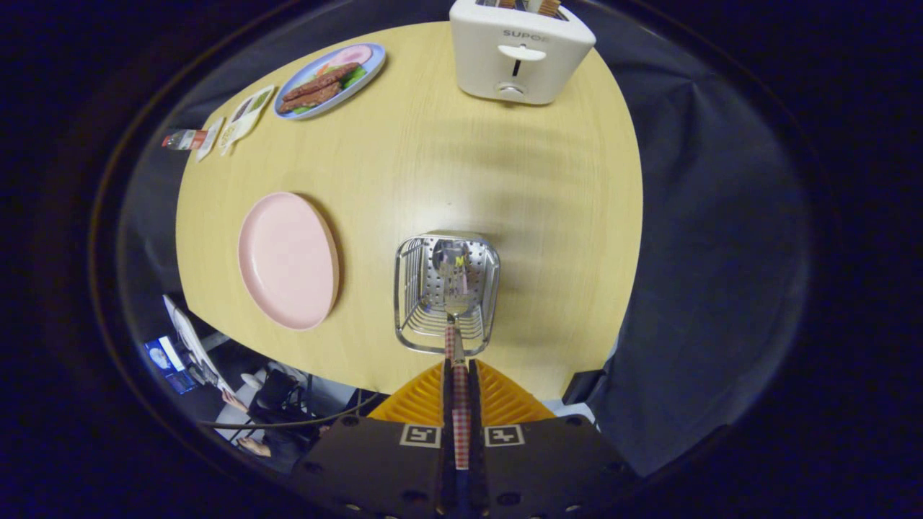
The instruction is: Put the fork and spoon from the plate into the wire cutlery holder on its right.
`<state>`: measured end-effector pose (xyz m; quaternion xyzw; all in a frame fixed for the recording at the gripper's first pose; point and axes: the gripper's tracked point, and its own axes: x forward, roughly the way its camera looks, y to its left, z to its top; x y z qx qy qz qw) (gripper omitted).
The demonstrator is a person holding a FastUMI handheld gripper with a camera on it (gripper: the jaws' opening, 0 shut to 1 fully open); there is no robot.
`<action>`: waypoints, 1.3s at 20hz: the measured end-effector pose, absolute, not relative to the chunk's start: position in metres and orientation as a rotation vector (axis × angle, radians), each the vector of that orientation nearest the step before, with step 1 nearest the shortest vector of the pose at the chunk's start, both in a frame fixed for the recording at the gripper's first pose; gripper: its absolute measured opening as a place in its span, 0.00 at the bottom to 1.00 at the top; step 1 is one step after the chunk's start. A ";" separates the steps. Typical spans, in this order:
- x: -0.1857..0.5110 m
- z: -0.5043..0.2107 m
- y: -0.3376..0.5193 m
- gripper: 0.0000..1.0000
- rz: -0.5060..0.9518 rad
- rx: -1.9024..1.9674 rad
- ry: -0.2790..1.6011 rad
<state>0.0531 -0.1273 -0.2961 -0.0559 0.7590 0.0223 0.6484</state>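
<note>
fingers (461,375) pressed together on one checked utensil handle (453,339) | its head down in one holder (446,292) near surface (469,166) front edge | one bare pink plate (287,259) left of holder

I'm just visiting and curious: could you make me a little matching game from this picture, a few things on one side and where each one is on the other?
Things:
1. pink plate
2. wire cutlery holder
3. checked-handled utensil
4. toaster

Places:
A. far edge of the table, beyond the holder
B. clamped between the gripper fingers, its head down in the holder
C. just ahead of the fingers
D. left of the holder, bare

Pairs: 1-D, 2-C, 3-B, 4-A
</note>
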 end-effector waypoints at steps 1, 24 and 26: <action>0.055 -0.296 -0.128 0.07 0.045 -0.130 1.717; 0.074 -0.160 0.048 0.97 0.162 -0.237 0.776; 0.073 -0.133 0.068 0.97 0.154 -0.250 0.639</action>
